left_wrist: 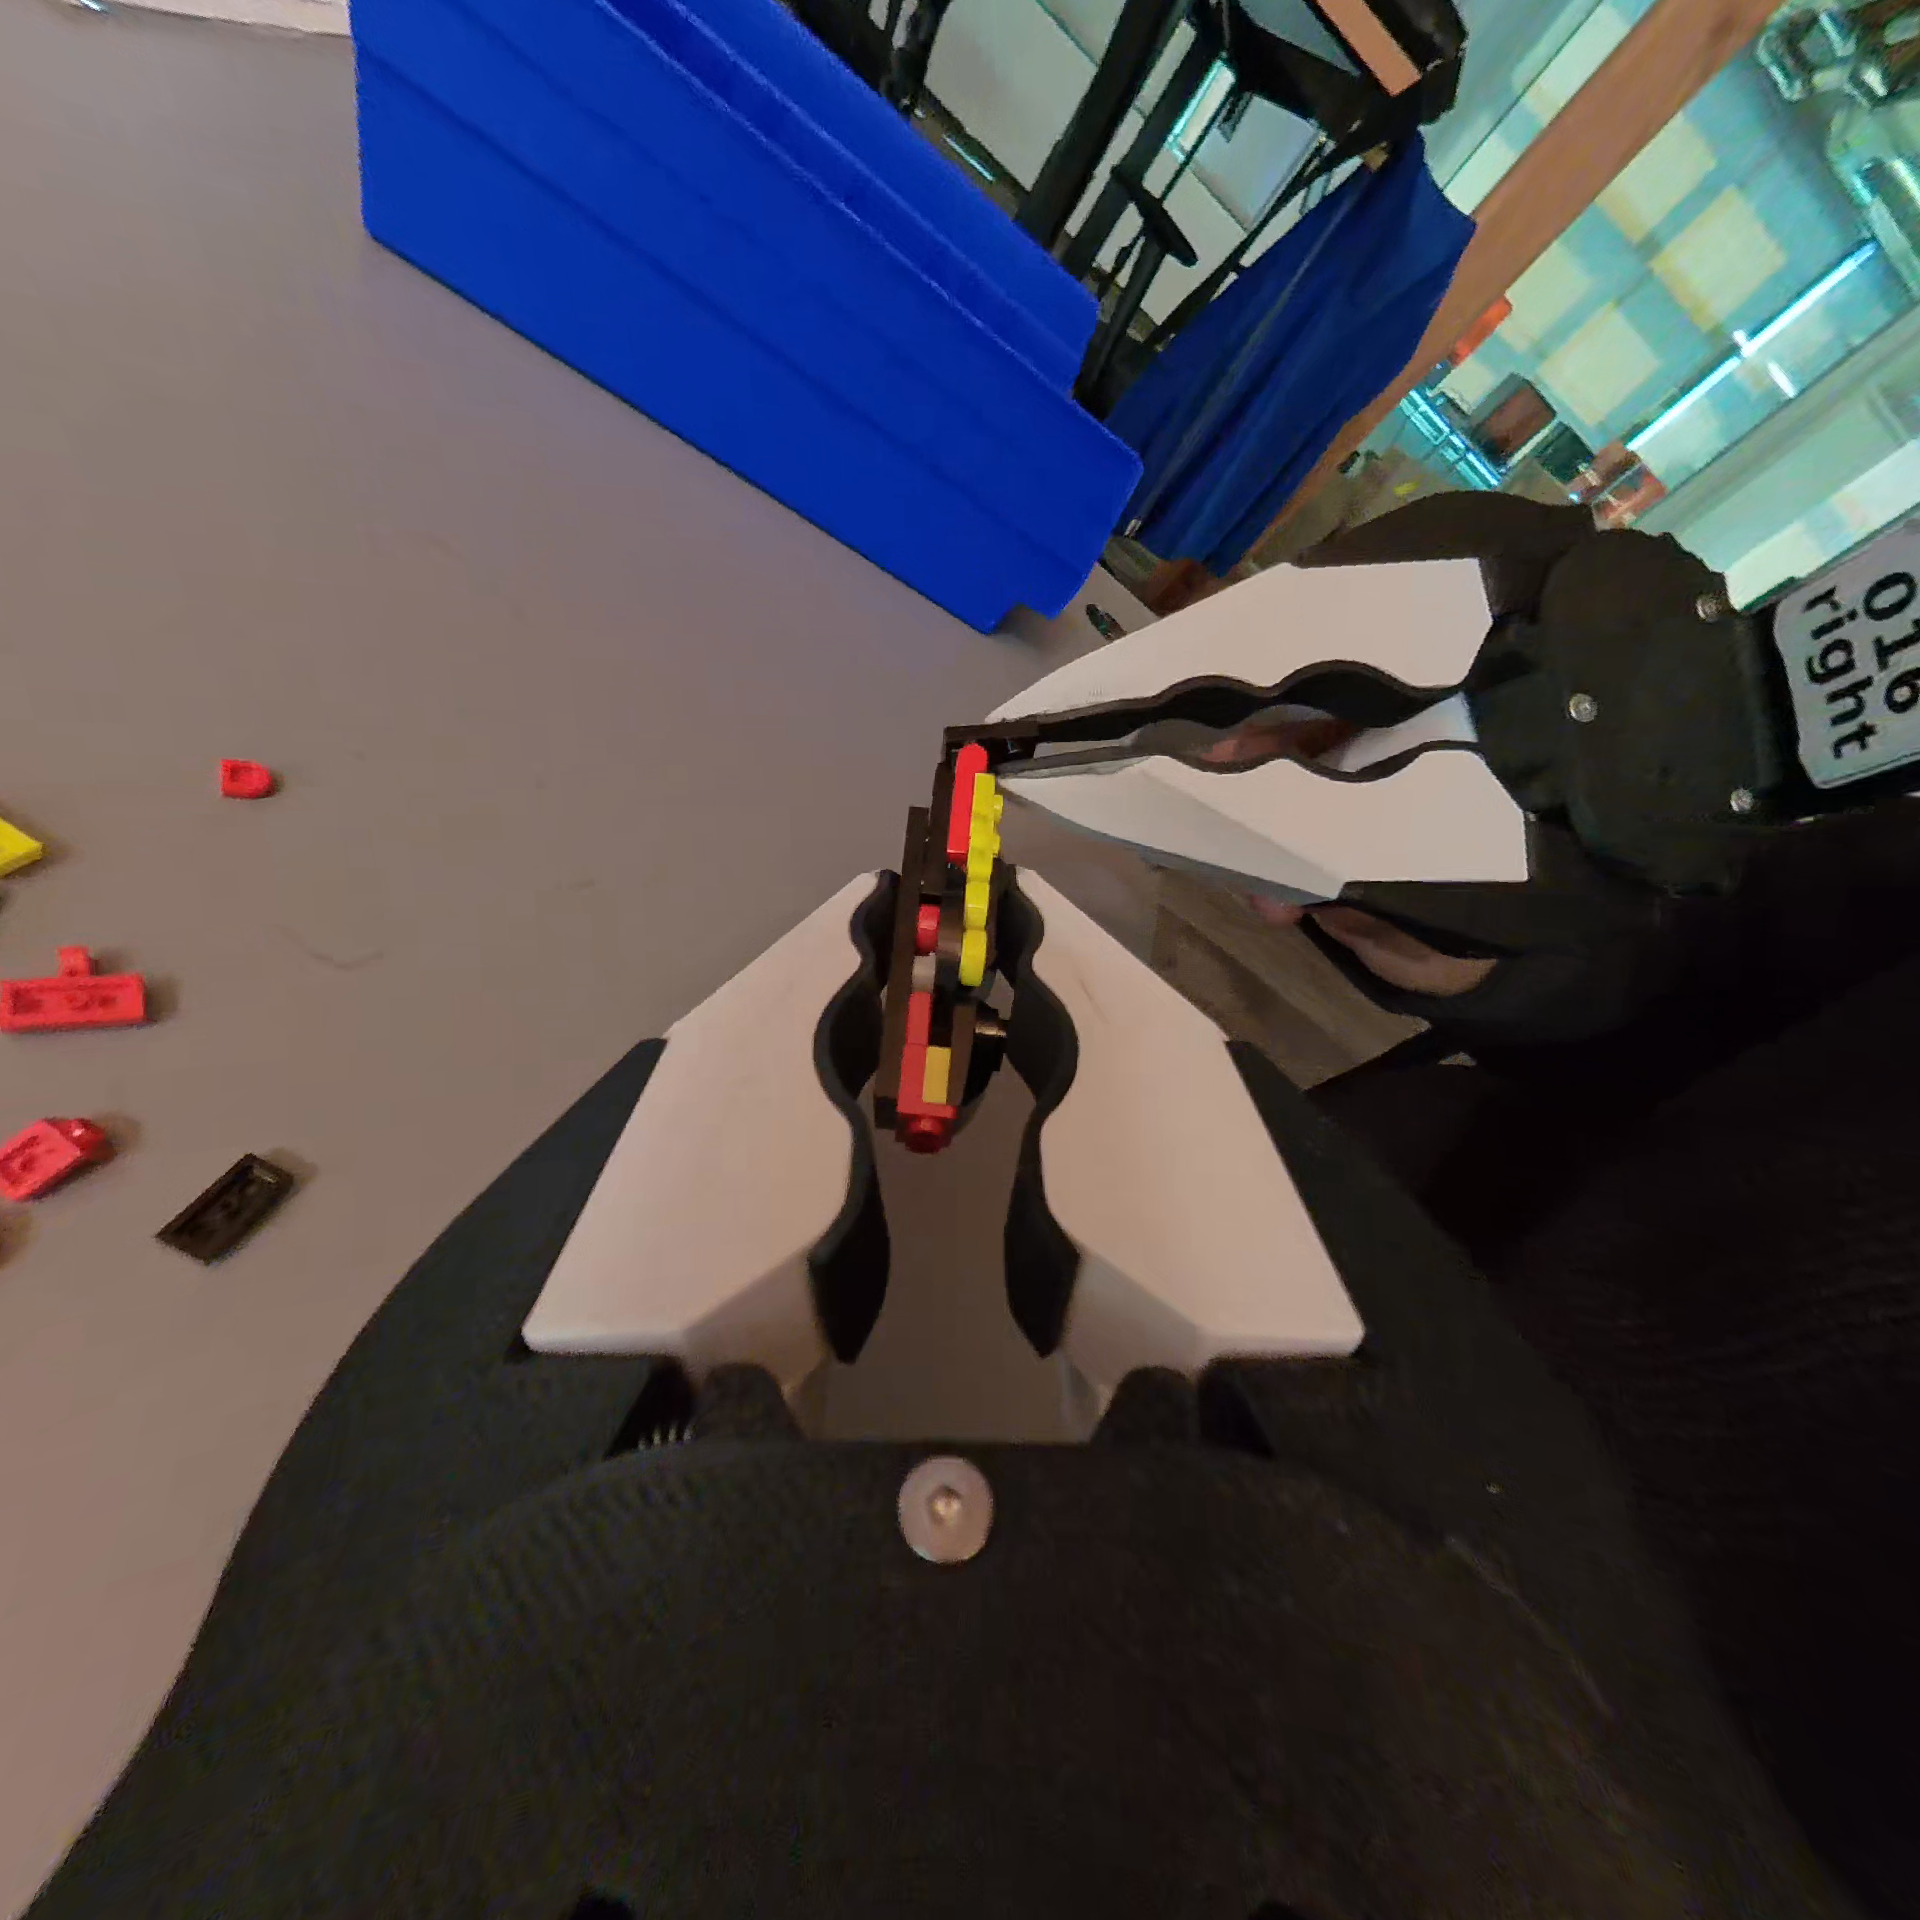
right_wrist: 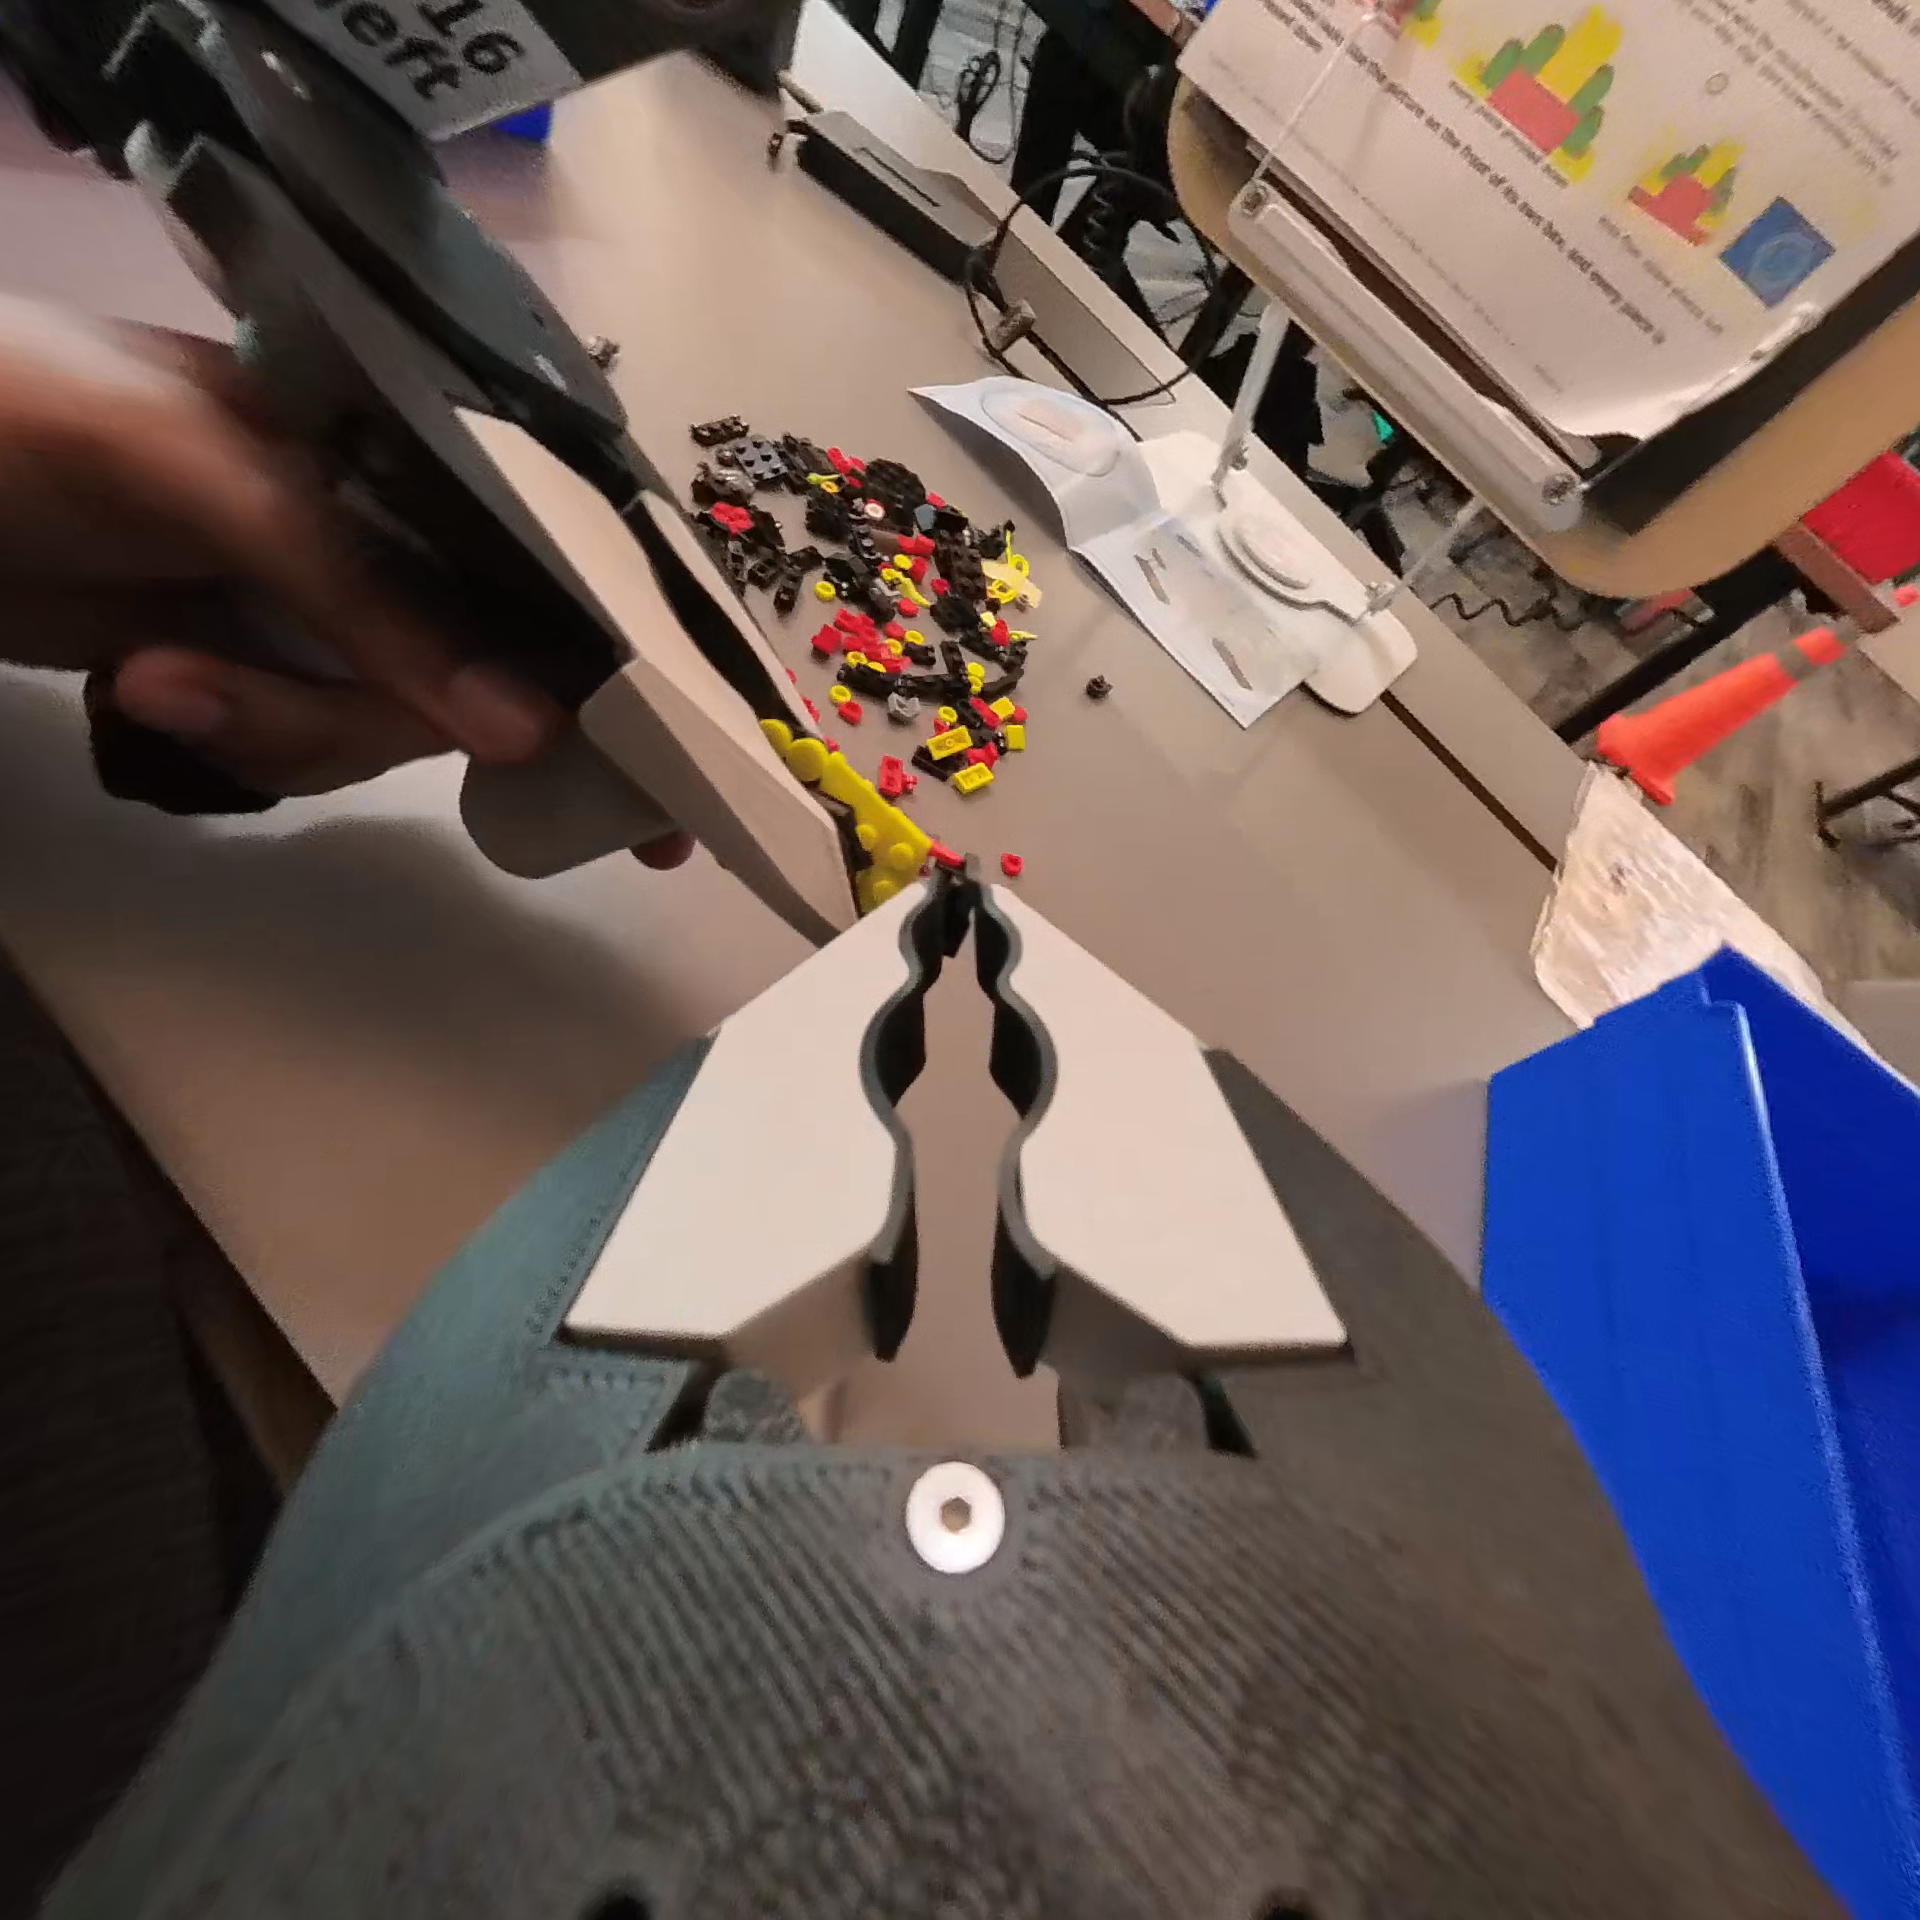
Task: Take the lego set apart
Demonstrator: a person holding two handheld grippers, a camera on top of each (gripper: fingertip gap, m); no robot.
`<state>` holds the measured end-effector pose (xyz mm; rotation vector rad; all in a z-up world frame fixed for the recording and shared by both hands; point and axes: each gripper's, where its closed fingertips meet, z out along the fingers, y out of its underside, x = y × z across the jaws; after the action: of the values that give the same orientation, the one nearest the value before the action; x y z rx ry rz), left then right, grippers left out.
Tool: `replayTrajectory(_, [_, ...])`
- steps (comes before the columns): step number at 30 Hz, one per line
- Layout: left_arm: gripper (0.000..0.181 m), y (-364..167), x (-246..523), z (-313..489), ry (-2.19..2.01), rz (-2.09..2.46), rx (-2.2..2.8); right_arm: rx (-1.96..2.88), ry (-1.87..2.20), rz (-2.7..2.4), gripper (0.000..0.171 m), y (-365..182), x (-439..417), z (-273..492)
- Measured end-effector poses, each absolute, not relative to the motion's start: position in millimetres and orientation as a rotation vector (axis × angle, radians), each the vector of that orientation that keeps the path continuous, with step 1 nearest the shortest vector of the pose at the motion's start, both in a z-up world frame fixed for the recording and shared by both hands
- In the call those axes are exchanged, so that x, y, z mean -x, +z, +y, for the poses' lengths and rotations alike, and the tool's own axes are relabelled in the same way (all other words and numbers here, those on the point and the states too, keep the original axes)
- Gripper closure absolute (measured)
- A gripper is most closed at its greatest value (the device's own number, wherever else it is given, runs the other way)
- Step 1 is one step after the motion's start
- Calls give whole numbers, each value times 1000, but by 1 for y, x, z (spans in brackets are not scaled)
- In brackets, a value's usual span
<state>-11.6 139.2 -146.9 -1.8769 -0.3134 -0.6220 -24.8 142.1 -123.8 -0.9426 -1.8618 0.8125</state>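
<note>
My left gripper is shut on a small lego assembly of black, red and yellow pieces, held on edge above the grey table. My right gripper comes in from the right and is shut on the assembly's top end, on a black and red piece. In the right wrist view my right gripper pinches that small black and red part at its tips, and the assembly's yellow plate sticks out of the left gripper's fingers. A pile of loose lego pieces lies on the table beyond.
A blue bin stands on the table behind the grippers; it also shows in the right wrist view. Loose red, black and yellow pieces lie at the left. A booklet and a white stand lie past the pile. An orange cone stands off the table. Less than 4 cm separates the two grippers' tips.
</note>
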Motion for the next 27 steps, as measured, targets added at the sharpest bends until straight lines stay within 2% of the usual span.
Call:
replayTrajectory(4, [165, -151, 16, 138, -621, -331, 1889, 1023, 881, -1849, 166, -128, 29, 141])
replayTrajectory(5, [165, -151, 17, 138, -621, -331, 1891, 1020, 931, -1880, 157, -130, 29, 137])
replayTrajectory(6, [165, -151, 15, 137, -640, -308, 1892, 1024, 984, -1882, 158, -129, 28, 137])
replayTrajectory(11, [165, -134, 6, 123, -802, -101, 1817, 996, 1545, -1897, 147, -102, 10, 134])
replayTrajectory(15, [166, -131, -16, 105, -927, 137, 1798, 1043, 1976, -2008, 132, -101, -11, 119])
replayTrajectory(17, [166, -133, -26, 102, -938, 202, 1814, 1054, 2201, -2076, 131, -99, -23, 104])
replayTrajectory(20, [166, -131, -38, 97, -971, 262, 1801, 1042, 2221, -2203, 137, -109, -33, 91])
replayTrajectory(24, [166, -130, -42, 96, -995, 281, 1802, 1034, 2190, -2178, 153, -109, -31, 92])
replayTrajectory(27, [166, -133, -43, 96, -986, 277, 1819, 1035, 2175, -2197, 153, -111, -32, 93])
